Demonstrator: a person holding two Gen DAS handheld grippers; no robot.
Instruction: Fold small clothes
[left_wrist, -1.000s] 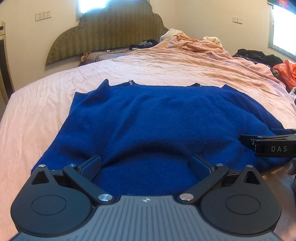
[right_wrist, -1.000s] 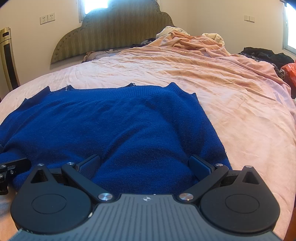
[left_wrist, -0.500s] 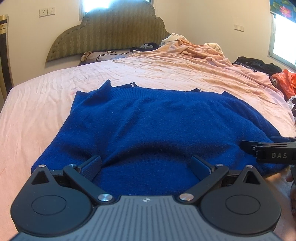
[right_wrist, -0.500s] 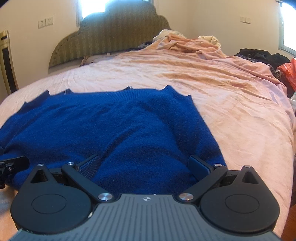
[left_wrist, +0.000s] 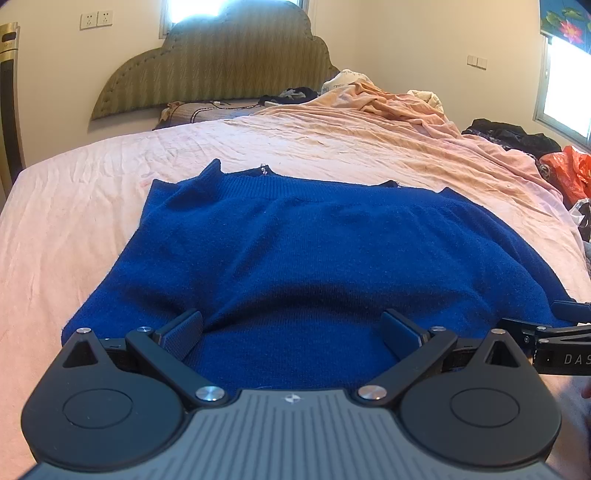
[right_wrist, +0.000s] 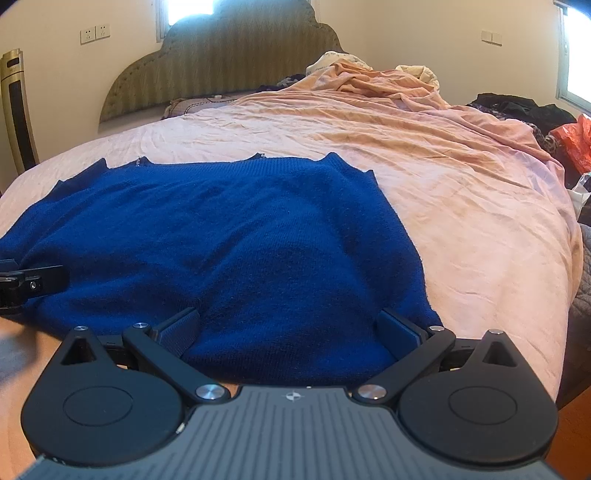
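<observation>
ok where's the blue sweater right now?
The blue sweater lies flat on the pink bedsheet, neckline toward the headboard; both wrist views show its near hem between open fingers.

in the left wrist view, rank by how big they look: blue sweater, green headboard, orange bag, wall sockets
1. blue sweater, though it lies nearest the camera
2. green headboard
3. orange bag, cut off by the frame edge, so its true extent is unsure
4. wall sockets

Left hand-held gripper (left_wrist: 291, 330) and right hand-held gripper (right_wrist: 288, 328) both gape wide.
</observation>
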